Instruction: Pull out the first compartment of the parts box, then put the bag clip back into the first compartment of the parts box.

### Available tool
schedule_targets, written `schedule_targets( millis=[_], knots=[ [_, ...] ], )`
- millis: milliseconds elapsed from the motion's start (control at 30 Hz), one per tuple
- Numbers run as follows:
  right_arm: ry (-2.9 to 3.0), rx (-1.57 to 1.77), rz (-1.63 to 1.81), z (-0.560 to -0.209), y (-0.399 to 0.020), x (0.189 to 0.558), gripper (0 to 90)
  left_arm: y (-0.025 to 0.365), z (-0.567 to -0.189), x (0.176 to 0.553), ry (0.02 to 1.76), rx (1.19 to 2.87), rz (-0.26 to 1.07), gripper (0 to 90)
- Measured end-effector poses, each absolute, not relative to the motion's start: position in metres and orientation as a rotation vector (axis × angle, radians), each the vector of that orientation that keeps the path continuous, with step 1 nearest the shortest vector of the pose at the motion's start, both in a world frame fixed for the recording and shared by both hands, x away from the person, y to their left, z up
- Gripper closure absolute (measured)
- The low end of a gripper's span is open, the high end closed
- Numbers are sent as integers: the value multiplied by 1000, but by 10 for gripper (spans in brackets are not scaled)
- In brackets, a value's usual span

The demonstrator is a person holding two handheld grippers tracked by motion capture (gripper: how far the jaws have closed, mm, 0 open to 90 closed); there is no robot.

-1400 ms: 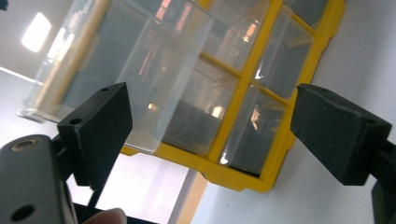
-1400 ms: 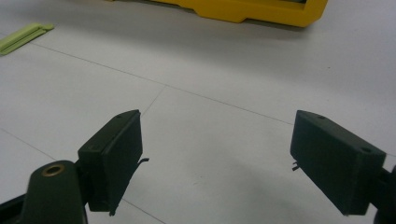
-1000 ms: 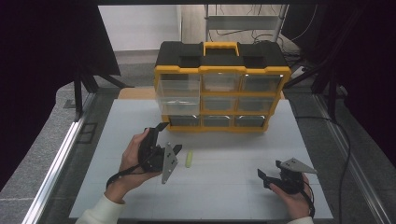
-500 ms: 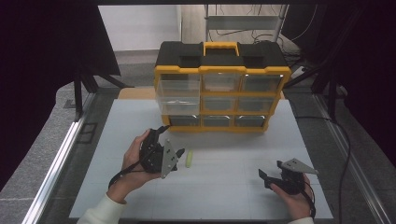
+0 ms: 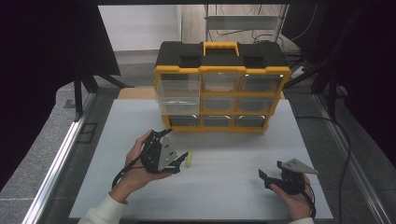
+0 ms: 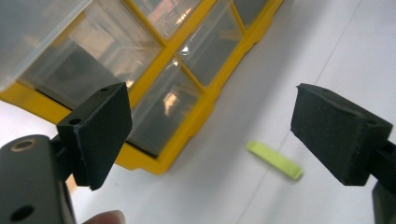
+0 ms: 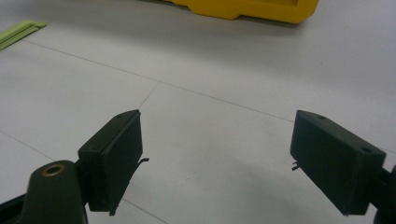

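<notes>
**Now closing in on the little green strip**

Biggest thing first: the white tabletop, and at its far end the yellow-and-black plastic organiser with clear drawers, its upper-left drawer standing a little forward of the rest. No brand name, label or writing can be read anywhere on it.

Down to the action: the left gripper hangs just above the table with its jaws wide apart, nothing between them, and the small flat lime-green plastic strip lies right at their tips, in front of the organiser's lower-left corner. In the left gripper view the strip sits between the two black pads, lying slantwise on the table.

By my reading this is the approach before a pick. The next move calls for dropping the jaws to the surface either side of that thin piece and squeezing across its narrow width; it is so flat it could slip out.

The right gripper rests low at the near right, jaws spread and empty, well apart from the strip
</notes>
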State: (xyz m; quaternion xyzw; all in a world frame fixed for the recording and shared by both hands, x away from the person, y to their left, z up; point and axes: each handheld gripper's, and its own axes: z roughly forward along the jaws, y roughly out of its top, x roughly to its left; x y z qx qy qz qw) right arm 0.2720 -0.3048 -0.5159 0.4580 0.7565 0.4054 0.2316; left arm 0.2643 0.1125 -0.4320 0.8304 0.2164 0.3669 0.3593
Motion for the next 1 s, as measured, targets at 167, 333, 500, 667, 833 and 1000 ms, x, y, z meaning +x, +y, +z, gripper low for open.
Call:
schedule_targets(
  millis=[167,333,500,667,833,1000],
  knots=[
    [2079,1260,1111,-516,-305,272,171,114,-429,267,611,2130,831,132],
    [2080,1258,1110,-516,-305,272,171,117,-430,271,665,2119,741,132],
    [2078,1264,1111,-516,-305,272,171,119,-431,274,719,2098,663,132],
    [2080,1261,1109,-516,-305,272,170,120,-432,275,732,2085,621,132],
    [2079,1260,1110,-516,-305,271,170,119,-433,276,748,2078,598,132],
    [2080,1258,1108,-516,-305,271,170,118,-435,278,752,2086,558,131]
  ],
)
